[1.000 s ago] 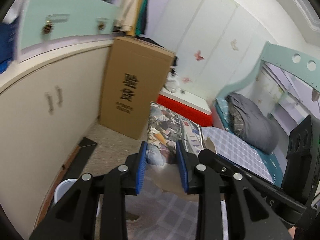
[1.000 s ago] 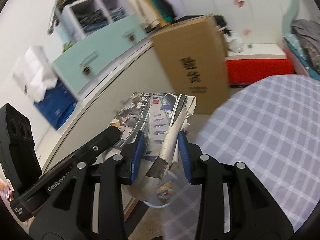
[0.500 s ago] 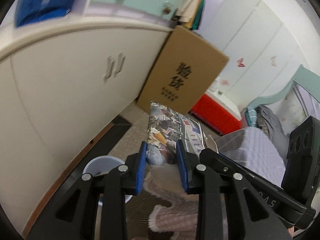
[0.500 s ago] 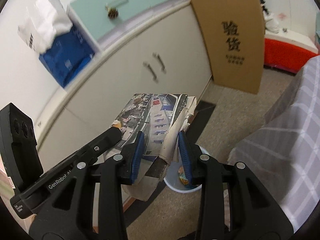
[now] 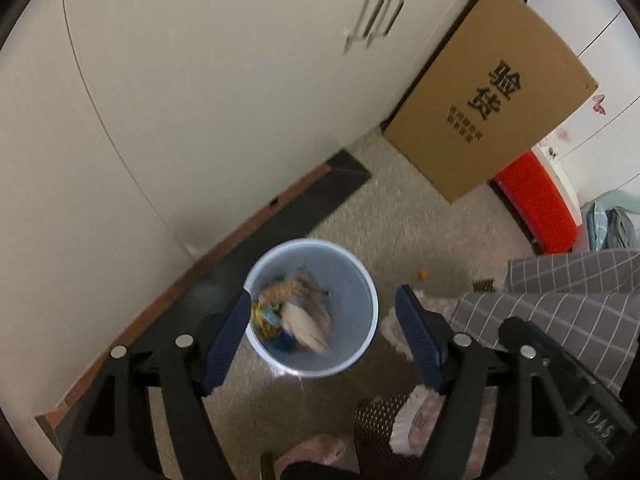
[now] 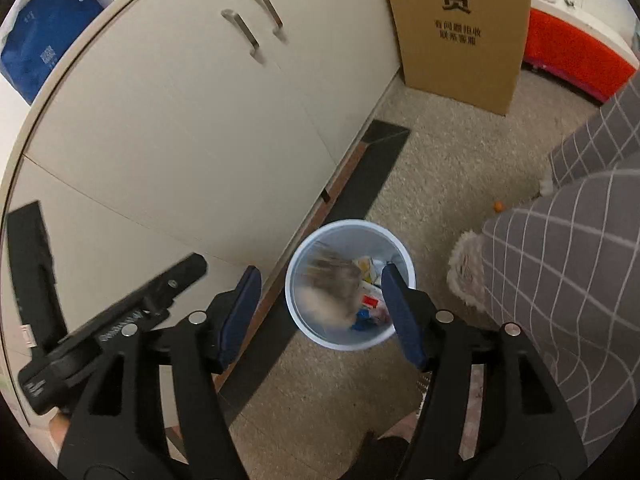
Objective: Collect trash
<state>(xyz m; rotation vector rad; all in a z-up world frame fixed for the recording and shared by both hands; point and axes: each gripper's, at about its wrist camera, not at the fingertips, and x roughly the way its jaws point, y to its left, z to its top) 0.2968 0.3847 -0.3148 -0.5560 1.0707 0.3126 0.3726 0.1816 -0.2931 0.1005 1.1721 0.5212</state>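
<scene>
A pale blue trash bin (image 5: 362, 276) stands on the floor by the cabinet; it also shows in the right wrist view (image 6: 396, 246). A blurred folded magazine (image 5: 306, 312) is dropping into it among colourful wrappers, and shows in the right wrist view too (image 6: 330, 288). My left gripper (image 5: 326, 332) is open and empty right above the bin. My right gripper (image 6: 322, 312) is open and empty above the bin as well. The left gripper's body (image 6: 120, 320) shows at the left of the right wrist view.
A cream cabinet (image 5: 200, 100) runs along the left. A tall cardboard box (image 5: 492, 100) leans beyond it, with a red chest (image 5: 536, 208) behind. A grey checked cloth (image 6: 568, 264) hangs at the right. Fluffy slippers (image 5: 416, 420) lie on the floor. A small orange bit (image 6: 497, 206) lies nearby.
Both grippers tilted down over the bin and opened. The folded magazine they held together has left the jaws and falls into the bin.
</scene>
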